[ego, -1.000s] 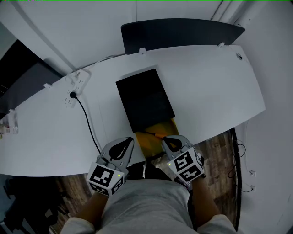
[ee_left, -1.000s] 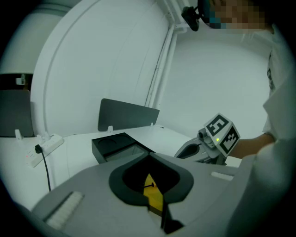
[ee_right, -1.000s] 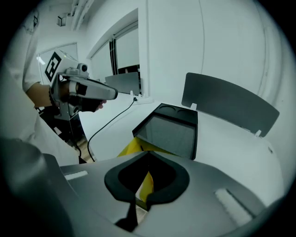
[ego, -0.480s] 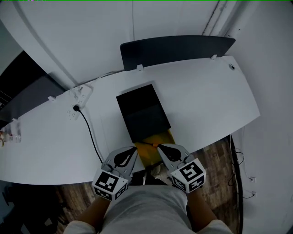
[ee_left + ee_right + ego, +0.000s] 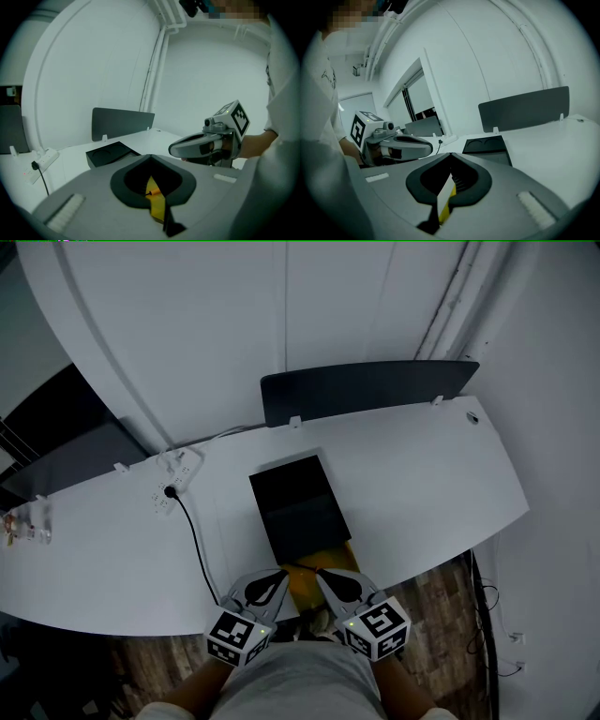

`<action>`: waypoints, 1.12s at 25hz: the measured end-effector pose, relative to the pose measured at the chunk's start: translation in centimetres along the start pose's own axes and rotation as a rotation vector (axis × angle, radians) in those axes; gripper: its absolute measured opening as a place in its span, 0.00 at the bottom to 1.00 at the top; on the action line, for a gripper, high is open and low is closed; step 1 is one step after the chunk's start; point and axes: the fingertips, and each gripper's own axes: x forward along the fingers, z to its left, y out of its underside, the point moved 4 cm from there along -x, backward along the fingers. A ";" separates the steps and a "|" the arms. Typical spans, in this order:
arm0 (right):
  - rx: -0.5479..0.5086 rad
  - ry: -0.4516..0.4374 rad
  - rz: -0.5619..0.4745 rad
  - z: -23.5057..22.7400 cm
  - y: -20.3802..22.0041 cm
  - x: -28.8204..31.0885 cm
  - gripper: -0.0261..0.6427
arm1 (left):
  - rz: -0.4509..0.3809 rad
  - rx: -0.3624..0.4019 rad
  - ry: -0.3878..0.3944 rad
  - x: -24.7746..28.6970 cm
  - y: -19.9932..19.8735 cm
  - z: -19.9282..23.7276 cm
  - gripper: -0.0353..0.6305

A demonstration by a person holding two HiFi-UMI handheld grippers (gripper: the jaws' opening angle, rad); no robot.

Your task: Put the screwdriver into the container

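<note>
Both tools are pressed together and empty: left gripper (image 5: 279, 574) and right gripper (image 5: 320, 576) hang side by side at the near table edge. The screwdriver (image 5: 312, 569) lies on a yellow mat (image 5: 337, 553) between them, just near of the black container (image 5: 298, 505). Its long axis runs left-right, shaft left and orange handle right. Judgement: spread one pair of jaws, roll the wrist so they close across the handle, then lower.

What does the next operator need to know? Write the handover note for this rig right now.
Left gripper: shut, empty, at the near edge of the desk.
Right gripper: shut, empty, close beside the left one.
Screwdriver: lies on the yellow tray at the near end of the black container, just ahead of both grippers.
Done: unclear; I cannot tell whether the tray counts as inside the container.
Left: check that. If it does not, grip the screwdriver and put it in.
</note>
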 end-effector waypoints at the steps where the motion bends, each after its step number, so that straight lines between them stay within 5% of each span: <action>1: -0.004 -0.001 0.000 0.1 -0.1 0.1 0.06 | 0.001 0.003 0.004 0.0 -0.1 -0.2 0.06; 28: -0.063 -0.039 0.040 0.8 -0.3 0.3 0.06 | -0.007 -0.005 -0.012 -1.3 -0.1 -0.5 0.06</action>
